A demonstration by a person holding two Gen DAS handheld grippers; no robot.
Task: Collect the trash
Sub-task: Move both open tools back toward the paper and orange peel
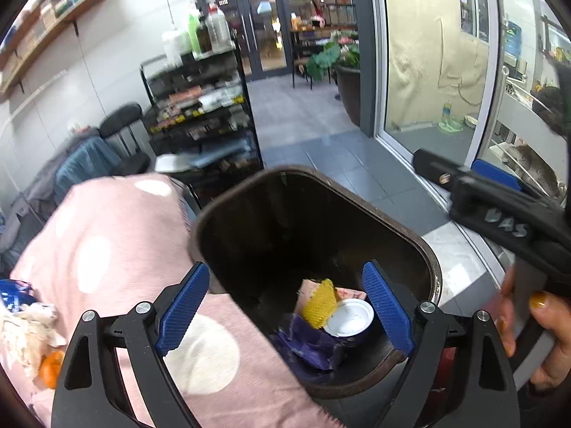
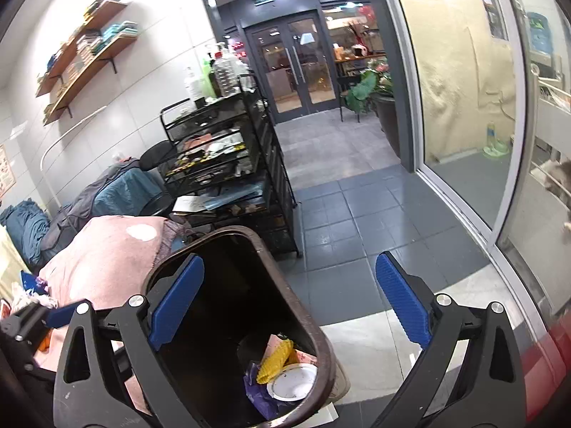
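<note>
Two grippers [image 1: 285,306] [image 2: 291,306] agape, one bin [image 1: 433,267]

A table draped in a pink cloth with white dots [image 1: 117,249] fills the near left. On its near left edge lie a crumpled blue wrapper [image 1: 14,294], a wad of off-white tissue [image 1: 25,331] and an orange peel [image 1: 51,367], close together. Just right of the table, a dark brown oblong plastic bin [image 1: 433,267] stands on the grey tiled floor [image 1: 321,157].

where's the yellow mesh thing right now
The yellow mesh lies inside the brown bin, on the purple wrapper beside the white-lidded can, near the bin's right wall.
</note>
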